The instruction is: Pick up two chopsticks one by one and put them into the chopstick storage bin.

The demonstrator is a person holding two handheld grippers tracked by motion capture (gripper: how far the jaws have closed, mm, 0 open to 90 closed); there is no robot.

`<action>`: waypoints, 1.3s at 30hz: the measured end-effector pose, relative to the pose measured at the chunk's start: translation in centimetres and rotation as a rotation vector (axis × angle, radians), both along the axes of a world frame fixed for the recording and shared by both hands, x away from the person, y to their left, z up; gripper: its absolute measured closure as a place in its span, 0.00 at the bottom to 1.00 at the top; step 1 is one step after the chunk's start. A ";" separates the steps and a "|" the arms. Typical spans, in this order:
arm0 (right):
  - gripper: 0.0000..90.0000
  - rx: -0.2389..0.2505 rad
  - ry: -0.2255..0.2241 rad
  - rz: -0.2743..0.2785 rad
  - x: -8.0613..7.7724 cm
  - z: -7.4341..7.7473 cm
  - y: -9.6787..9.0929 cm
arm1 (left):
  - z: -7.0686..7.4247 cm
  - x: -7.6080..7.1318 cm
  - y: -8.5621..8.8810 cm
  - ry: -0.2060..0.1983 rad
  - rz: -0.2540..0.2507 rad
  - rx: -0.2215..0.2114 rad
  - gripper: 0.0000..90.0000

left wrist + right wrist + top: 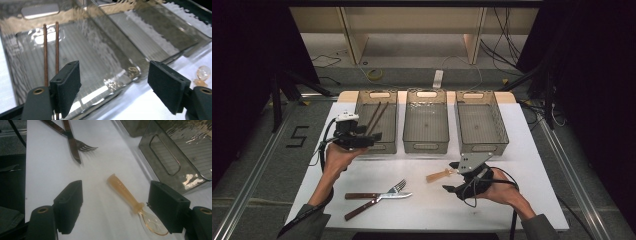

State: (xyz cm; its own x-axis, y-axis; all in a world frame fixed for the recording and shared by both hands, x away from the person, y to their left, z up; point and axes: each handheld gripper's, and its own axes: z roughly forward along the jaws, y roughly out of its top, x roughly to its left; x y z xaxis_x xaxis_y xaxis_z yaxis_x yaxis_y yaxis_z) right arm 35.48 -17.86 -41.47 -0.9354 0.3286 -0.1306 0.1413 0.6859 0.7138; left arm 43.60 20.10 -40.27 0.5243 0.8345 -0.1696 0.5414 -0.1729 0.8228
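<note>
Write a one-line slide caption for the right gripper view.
Open right gripper hovering over an amber plastic spoon on the white table.

Overall light: dim room, dark at both sides; the white table [432, 200] is the brightest area.
Source: light falls from above.
Glare: bright rippled reflections on the clear bin [105, 50] walls in the left gripper view.
Shadows: soft and faint under the cutlery.
Focus: the amber spoon [140, 207] looks slightly smeared; near jaws are soft.
</note>
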 end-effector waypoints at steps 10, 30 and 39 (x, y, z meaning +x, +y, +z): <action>0.32 -0.061 0.030 0.029 1.4 -0.2 0.7 | -0.1 -3.3 -2.0 -0.040 -0.050 -0.042 0.23; 0.32 -0.165 0.094 0.041 4.6 -0.9 2.2 | -1.1 -7.0 -2.6 -0.074 -0.103 -0.107 0.17; 0.33 -0.218 0.120 0.040 5.7 -1.7 3.0 | -1.4 -7.7 -2.7 -0.072 -0.103 -0.087 0.17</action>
